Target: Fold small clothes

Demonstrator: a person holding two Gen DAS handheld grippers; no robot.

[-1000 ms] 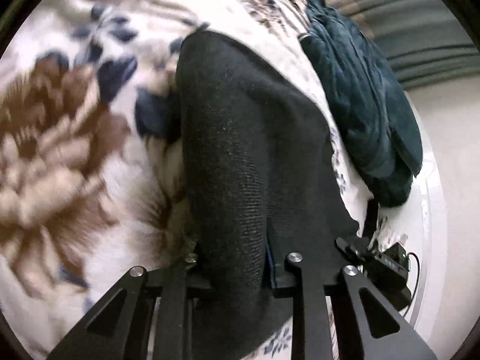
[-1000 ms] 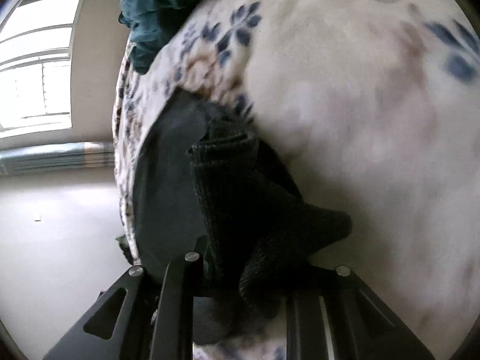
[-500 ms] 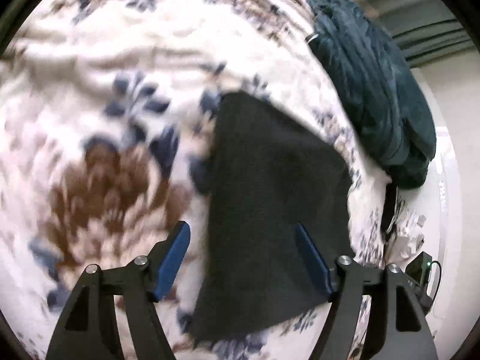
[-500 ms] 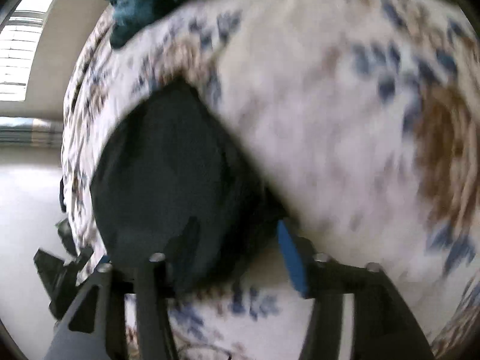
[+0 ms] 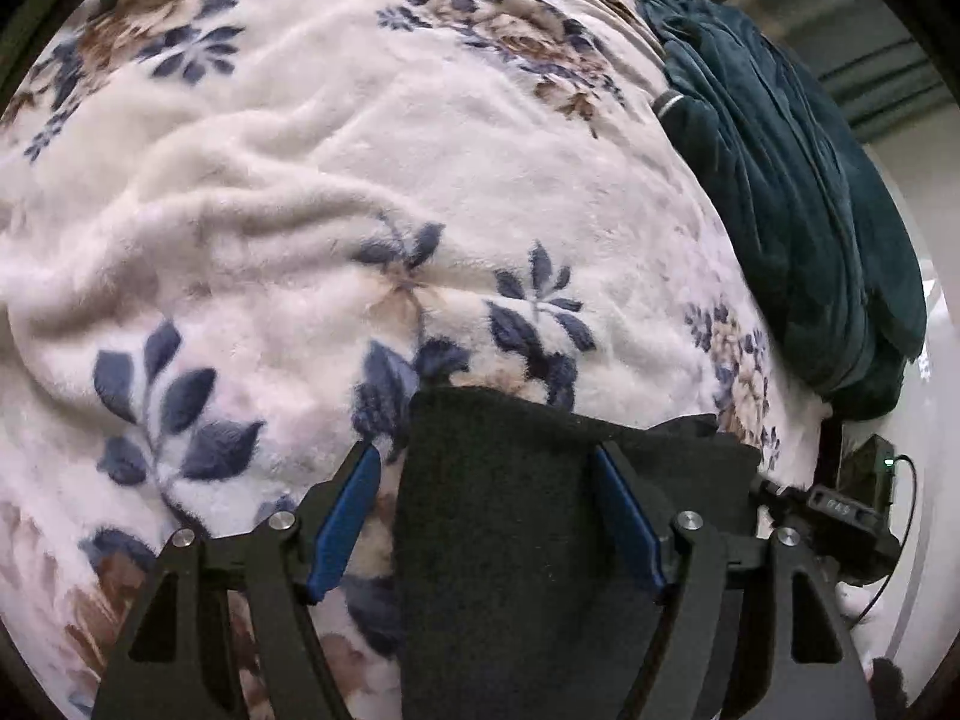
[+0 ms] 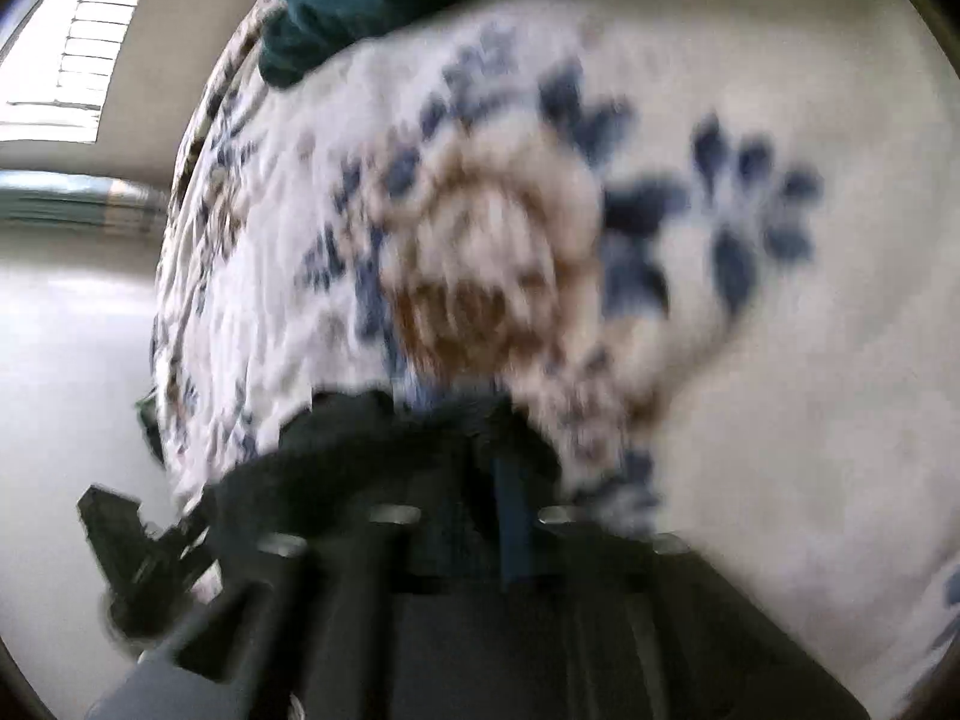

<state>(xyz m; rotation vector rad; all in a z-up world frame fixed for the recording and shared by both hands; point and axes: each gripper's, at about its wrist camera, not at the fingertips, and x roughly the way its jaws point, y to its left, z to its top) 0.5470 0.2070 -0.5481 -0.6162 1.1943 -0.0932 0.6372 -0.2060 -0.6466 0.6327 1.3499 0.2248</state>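
A small black knit garment [image 5: 504,516] lies folded flat on the floral fleece blanket [image 5: 312,192], at the bottom middle of the left wrist view. My left gripper [image 5: 486,480] is open, its blue-padded fingers [image 5: 345,510] spread on either side of the garment's near end and holding nothing. The right wrist view is blurred by motion. There the black garment [image 6: 360,450] shows at the bottom, just ahead of my right gripper [image 6: 456,480], whose fingers look open; one blue pad [image 6: 510,516] is visible.
A dark teal plush garment [image 5: 798,180] is heaped at the blanket's far right edge. A small black device with a cable [image 5: 852,516] sits by the bed's right side. Pale floor [image 6: 66,360] and a window [image 6: 66,60] lie beyond the bed's left edge.
Both grippers opened and let go of the black garment, which now lies flat on the blanket. Both have drawn back, so the garment sits lower in each view.
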